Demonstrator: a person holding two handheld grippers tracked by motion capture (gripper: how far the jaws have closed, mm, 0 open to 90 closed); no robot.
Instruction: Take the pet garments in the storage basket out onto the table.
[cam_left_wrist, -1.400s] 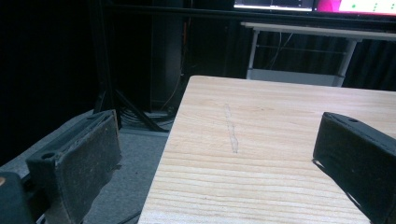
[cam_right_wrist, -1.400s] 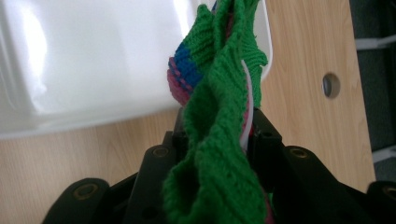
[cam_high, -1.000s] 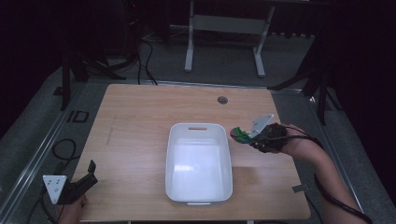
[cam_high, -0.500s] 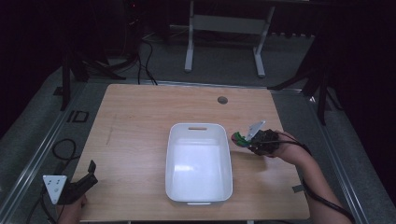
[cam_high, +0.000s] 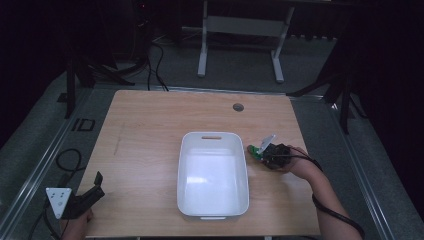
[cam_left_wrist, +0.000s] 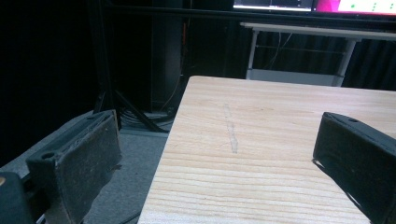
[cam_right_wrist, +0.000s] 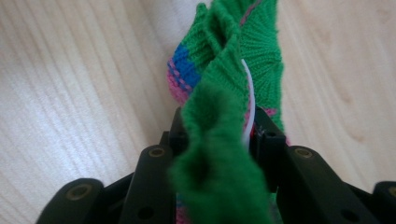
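Note:
A green knitted cloth (cam_right_wrist: 224, 93) with blue and pink patches is pinched between the jaws of my right gripper (cam_right_wrist: 217, 133), which is shut on it. From above, that gripper (cam_high: 261, 151) sits low over the table just right of a white rectangular tub (cam_high: 186, 195), and the green cloth (cam_high: 254, 150) pokes out toward the tub's right rim. The tub holds nothing. At the table's front left corner, my left gripper (cam_high: 96, 183) stands open with nothing between its pads (cam_left_wrist: 93, 149); it looks along the table's left edge.
The wooden table (cam_high: 145, 130) has a round cable hole (cam_high: 238, 107) at the back. Its left edge (cam_left_wrist: 163, 154) drops to a grey floor with cables. A metal desk frame (cam_high: 240, 30) stands behind the table.
My right gripper has come down and slightly forward with the cloth, from above the tub's far right corner to low beside its right rim. The left gripper has stayed put.

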